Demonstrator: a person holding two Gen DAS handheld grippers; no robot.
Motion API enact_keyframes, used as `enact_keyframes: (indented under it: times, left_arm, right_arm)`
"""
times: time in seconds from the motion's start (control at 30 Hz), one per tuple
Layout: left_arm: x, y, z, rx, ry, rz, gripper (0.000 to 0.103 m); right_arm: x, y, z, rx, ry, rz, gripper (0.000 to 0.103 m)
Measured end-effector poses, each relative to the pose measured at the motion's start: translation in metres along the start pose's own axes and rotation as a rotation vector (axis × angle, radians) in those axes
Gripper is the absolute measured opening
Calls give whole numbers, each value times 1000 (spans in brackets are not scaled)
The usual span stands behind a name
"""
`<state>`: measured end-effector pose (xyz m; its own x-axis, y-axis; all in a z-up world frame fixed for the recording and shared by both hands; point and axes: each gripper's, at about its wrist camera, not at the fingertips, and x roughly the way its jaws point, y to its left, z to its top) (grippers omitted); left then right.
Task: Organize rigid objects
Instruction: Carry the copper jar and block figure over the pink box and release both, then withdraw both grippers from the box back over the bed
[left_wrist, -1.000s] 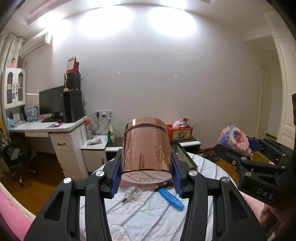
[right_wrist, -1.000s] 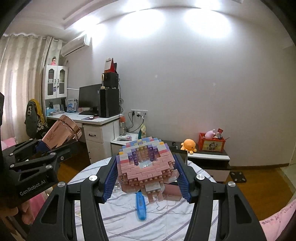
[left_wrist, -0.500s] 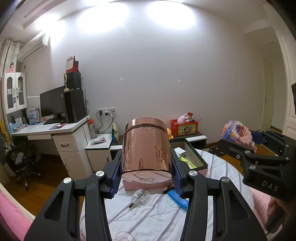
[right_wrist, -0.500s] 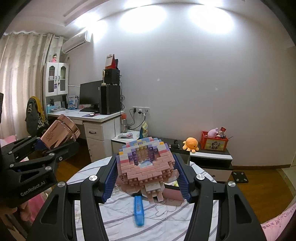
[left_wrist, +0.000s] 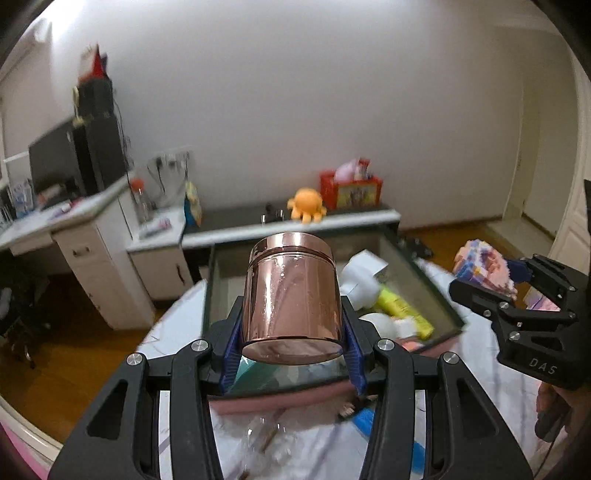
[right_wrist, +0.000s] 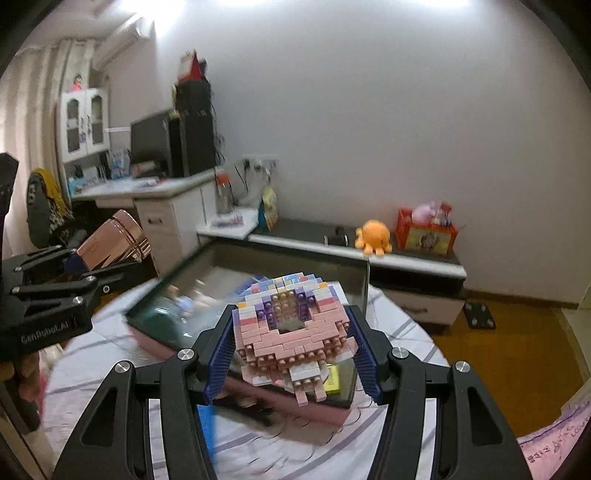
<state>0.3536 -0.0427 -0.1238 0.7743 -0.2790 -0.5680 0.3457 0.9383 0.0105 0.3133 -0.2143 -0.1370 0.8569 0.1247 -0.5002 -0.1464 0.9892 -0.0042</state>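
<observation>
on the right gripper (left_wrist: 513, 275), white lettering reads "das".

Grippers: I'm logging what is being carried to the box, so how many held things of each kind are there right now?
Rose-gold metal canister, in the left gripper: 1
Pastel brick-built model, in the right gripper: 1
Total: 2

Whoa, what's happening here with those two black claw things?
A person is tidying a table with two handheld grippers. The left gripper is clamped on a shiny copper jar; the right gripper grips a pink brick model. Both are held above an open box on the table that already holds several items. Nothing has been set down yet.
</observation>
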Motion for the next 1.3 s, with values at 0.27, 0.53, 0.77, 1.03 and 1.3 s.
enact_keyframes:
  times: [0.27, 0.53, 0.77, 1.03, 1.3]
  left_arm:
    - [76, 8, 2, -1, 139, 23, 47]
    - [82, 20, -3, -39, 125, 27, 77]
    - [25, 24, 1, -67, 3, 80, 99]
    - [-77, 3, -13, -39, -172, 146, 103]
    - [-166, -18, -50, -27, -271, 178, 103]
  right_arm:
    - [72, -24, -9, 6, 158, 8, 59]
    - [90, -29, -11, 1, 169, 8, 64]
    - [58, -29, 1, 31, 97, 8, 80]
    - [-30, -7, 5, 68, -45, 20, 84]
    - [-125, 29, -14, 30, -178, -1, 103]
